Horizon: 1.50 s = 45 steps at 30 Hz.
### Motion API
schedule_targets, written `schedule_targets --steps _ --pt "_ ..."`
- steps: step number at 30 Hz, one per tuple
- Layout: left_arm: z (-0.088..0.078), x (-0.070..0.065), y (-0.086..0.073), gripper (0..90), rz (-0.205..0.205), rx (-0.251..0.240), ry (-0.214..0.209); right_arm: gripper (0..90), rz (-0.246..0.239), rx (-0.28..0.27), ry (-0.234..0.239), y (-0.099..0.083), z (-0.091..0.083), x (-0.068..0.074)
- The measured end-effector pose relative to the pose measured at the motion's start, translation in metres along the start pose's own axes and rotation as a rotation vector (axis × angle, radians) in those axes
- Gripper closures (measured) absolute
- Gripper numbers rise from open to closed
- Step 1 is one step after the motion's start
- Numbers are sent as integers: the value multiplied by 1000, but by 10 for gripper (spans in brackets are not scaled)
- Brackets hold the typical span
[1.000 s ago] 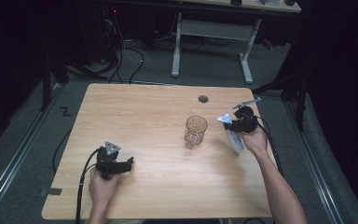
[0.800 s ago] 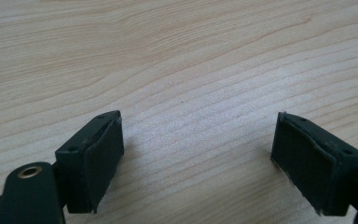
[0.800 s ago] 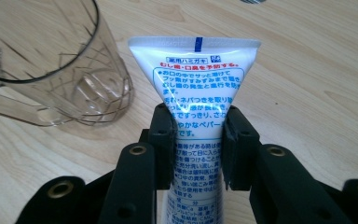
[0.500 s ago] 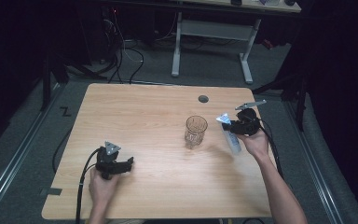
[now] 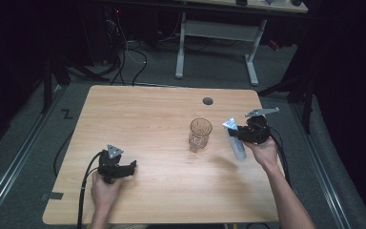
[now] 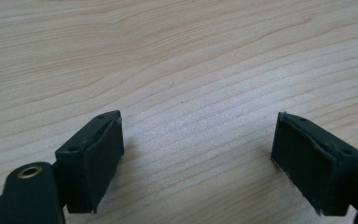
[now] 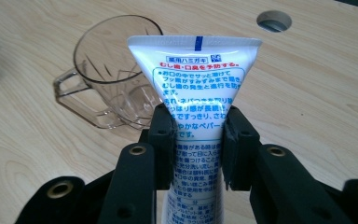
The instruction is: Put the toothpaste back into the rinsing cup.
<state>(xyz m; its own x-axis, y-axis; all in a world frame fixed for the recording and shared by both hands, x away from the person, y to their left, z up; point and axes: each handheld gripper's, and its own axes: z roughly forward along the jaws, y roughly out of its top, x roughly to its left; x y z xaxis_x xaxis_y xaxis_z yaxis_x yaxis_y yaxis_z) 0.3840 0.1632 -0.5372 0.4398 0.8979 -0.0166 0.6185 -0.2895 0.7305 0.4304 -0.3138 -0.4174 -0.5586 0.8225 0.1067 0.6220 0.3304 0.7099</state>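
A white toothpaste tube (image 7: 196, 93) with blue and red print is clamped between the two black jaws of my right gripper (image 7: 198, 140), flat crimped end pointing away from me. In the high view the tube (image 5: 235, 140) is held above the table's right side by the right gripper (image 5: 248, 134), just right of a clear glass mug (image 5: 200, 133). The mug (image 7: 114, 79) stands upright with its handle showing at the left in the right gripper view. My left gripper (image 5: 116, 167) rests low at the table's front left, jaws wide apart (image 6: 198, 158) over bare wood.
The wooden table (image 5: 138, 119) has a round cable hole (image 5: 208, 101) near its far edge. A white desk frame (image 5: 217, 33) and cables lie on the floor beyond. The person's forearms enter from the bottom.
My right gripper has carried the toothpaste tube a little left toward the mug and slightly up. The left gripper has stayed where it was.
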Motion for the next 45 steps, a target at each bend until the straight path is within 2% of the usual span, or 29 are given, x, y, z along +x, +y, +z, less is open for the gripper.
schedule_targets --steps 16,19,45 --pt "0 0 0 168 0 0 0 692 -44 -83 54 6 -15 23" --pt "0 0 0 168 0 0 0 691 -44 -95 71 8 -14 25" --pt "0 0 0 168 0 0 0 689 -72 -172 122 29 -12 42"
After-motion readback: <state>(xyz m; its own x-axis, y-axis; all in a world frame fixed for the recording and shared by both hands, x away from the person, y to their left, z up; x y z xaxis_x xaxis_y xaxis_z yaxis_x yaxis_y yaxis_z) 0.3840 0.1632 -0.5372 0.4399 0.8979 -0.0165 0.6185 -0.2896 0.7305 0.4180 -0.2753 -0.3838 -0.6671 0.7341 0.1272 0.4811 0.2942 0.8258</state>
